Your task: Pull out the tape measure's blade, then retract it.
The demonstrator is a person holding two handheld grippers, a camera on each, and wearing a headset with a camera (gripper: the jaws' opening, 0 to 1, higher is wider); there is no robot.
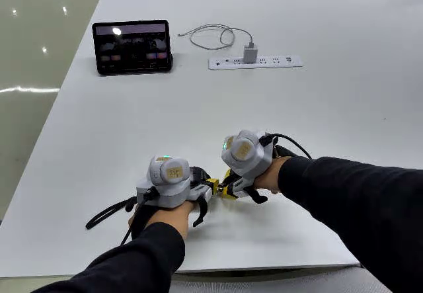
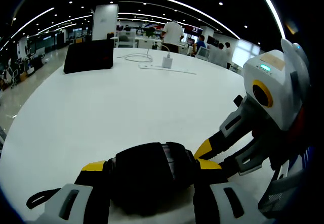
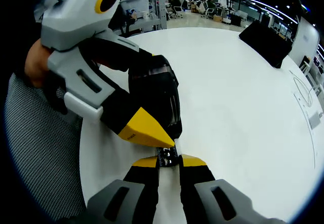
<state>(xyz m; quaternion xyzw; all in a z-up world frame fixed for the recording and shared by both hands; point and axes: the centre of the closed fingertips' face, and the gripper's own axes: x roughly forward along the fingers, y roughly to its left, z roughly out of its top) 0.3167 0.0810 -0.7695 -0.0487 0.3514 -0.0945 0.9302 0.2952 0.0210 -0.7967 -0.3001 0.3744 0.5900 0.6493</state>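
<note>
Left hand-held gripper (image 2: 152, 164) clamps black plastic tape measure case (image 3: 157, 97); right hand-held gripper (image 3: 169, 161) pinches narrow graduated blade (image 3: 167, 154) just ahead. Pull looks barely begun; retraction left.

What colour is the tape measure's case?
The case is black, clearest in the left gripper view.

Low in the middle of the head view, the tape measure (image 1: 200, 176) is mostly hidden between the left gripper (image 1: 206, 186) and the right gripper (image 1: 228, 188). Its blade (image 3: 167, 153) shows as a short strip, with markings too small to read. At upper left, the tablet (image 1: 132, 45) has a glared, unreadable screen. The sleeves (image 1: 353, 204) run off the lower edge.
</note>
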